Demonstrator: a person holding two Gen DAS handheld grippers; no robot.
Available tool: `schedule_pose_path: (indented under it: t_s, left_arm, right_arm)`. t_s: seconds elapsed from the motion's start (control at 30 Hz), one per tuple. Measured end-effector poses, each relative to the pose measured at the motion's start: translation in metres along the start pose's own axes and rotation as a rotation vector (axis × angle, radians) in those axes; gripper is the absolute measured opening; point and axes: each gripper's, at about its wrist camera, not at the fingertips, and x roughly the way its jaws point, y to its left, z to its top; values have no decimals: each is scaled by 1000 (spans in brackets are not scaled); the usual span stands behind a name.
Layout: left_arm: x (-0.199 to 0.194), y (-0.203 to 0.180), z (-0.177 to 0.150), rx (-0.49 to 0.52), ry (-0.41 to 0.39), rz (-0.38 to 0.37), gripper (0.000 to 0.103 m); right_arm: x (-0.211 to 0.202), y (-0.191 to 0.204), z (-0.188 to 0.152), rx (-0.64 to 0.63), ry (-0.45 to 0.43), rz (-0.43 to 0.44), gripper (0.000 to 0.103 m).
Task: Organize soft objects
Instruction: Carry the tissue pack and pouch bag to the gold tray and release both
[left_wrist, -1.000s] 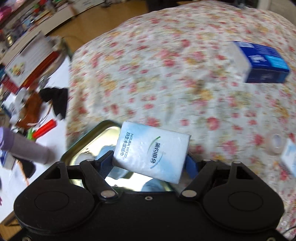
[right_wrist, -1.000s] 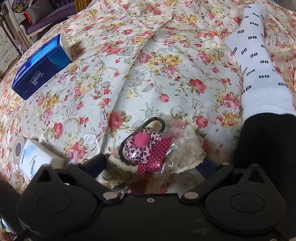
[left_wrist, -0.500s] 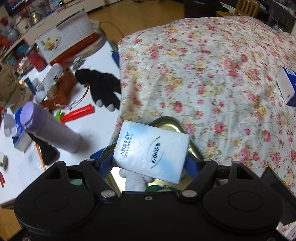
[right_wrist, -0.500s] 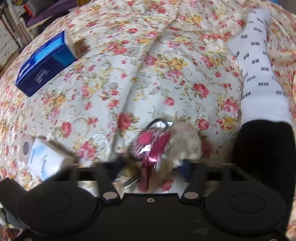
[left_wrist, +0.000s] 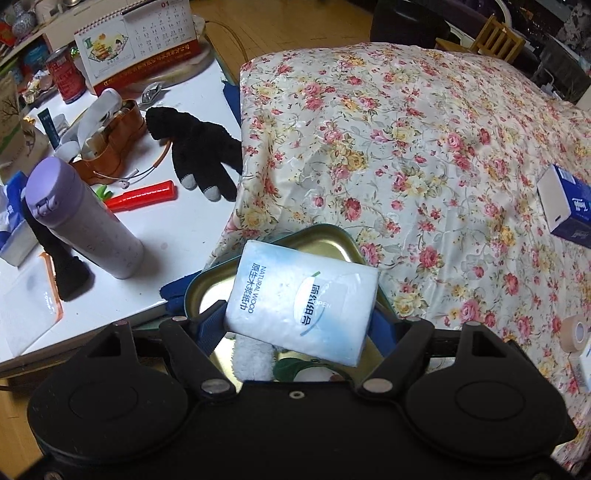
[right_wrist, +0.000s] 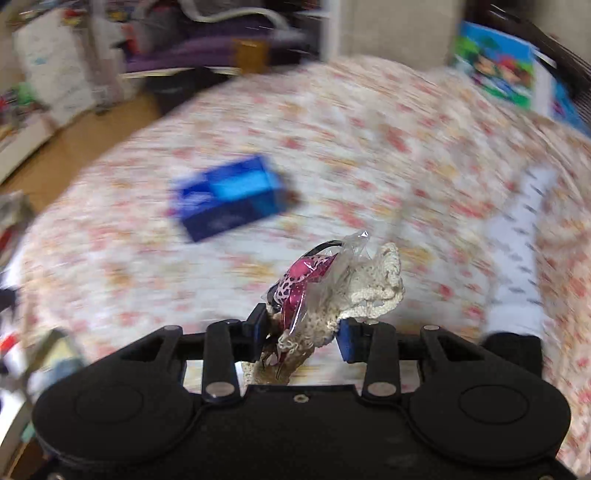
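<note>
Left wrist view: our left gripper (left_wrist: 301, 317) was clamped on a white tissue pack (left_wrist: 303, 306), its blue pads pressing the pack's two short ends. We held the pack tilted above a green metal tray (left_wrist: 325, 240) that sat at the edge of the floral bedspread (left_wrist: 424, 147), beside a white table (left_wrist: 177, 221). A white fluffy item (left_wrist: 253, 360) lay in the tray under the pack. On the table we saw a black glove (left_wrist: 199, 151) and a lilac bottle (left_wrist: 81, 218).

Right wrist view, blurred: our right gripper (right_wrist: 301, 330) was closed on a bundle of cream lace and a pink leopard-print hair tie (right_wrist: 325, 291), lifted clear of the bedspread. A blue tissue box (right_wrist: 229, 195) and a white sock (right_wrist: 521, 273) lay on the bedspread beyond.
</note>
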Motion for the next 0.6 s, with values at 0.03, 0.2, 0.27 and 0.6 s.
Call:
schedule_pose_path:
  t_s: [0.03,0.2,0.27,0.6]
  left_arm:
    - [1,1,1,-5,-1,-4,74]
    - [7,3,4,-33,9,-11,74]
    - [10,4,5,-38,10,2,74]
    - [9,-1,9,-20,-9,-15,82]
  right_arm:
    - [-4,15,-2,-27,-1,39,37]
    - [-7,91,-24,-167,47,212,37]
    - [-4,118,-35,-219,74,259,37]
    - [20,205,-84,-372,191,347,37]
